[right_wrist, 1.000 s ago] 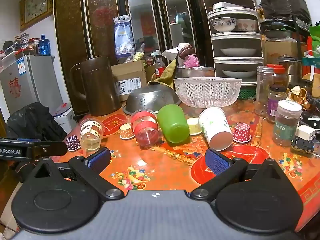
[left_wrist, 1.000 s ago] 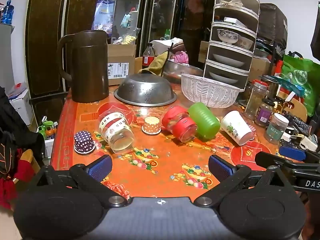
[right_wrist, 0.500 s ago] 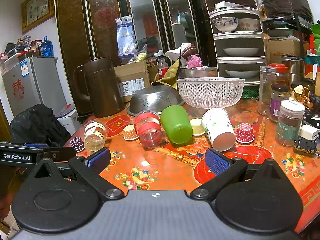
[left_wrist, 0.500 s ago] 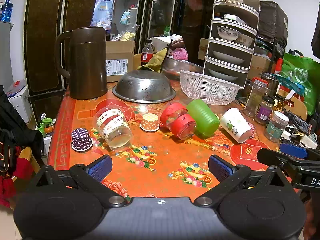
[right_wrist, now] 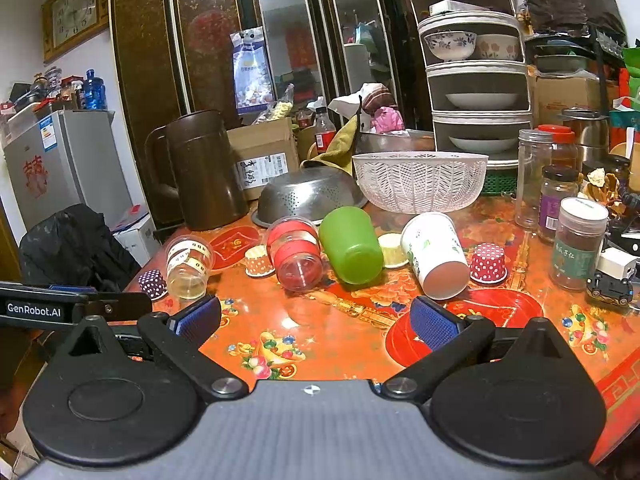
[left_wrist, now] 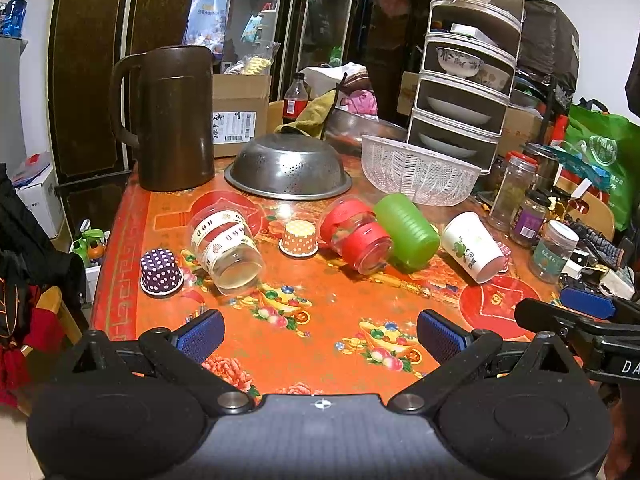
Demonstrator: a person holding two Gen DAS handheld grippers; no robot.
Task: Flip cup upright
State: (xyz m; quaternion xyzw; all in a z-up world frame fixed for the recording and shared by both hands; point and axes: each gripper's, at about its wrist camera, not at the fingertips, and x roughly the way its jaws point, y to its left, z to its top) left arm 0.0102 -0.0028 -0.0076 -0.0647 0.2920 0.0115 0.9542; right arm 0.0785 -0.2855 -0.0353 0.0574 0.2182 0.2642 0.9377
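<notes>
Four cups are seen lying on their sides in a row mid-desk: a clear banded cup (left_wrist: 226, 250), a red-banded cup (left_wrist: 356, 236), a green cup (left_wrist: 406, 236) and a white paper cup (left_wrist: 472, 252). The red-banded and green cups are touching, so one is likely to be rolled or nudged if the other is grasped carelessly; the thin paper cup could be crushed by a hard squeeze. The left tool (left_wrist: 320, 332) and right tool (right_wrist: 316, 318) are held low over the near edge of the desk (left_wrist: 320, 320), pointed at the cups, jaws spread wide, nothing gripped.
</notes>
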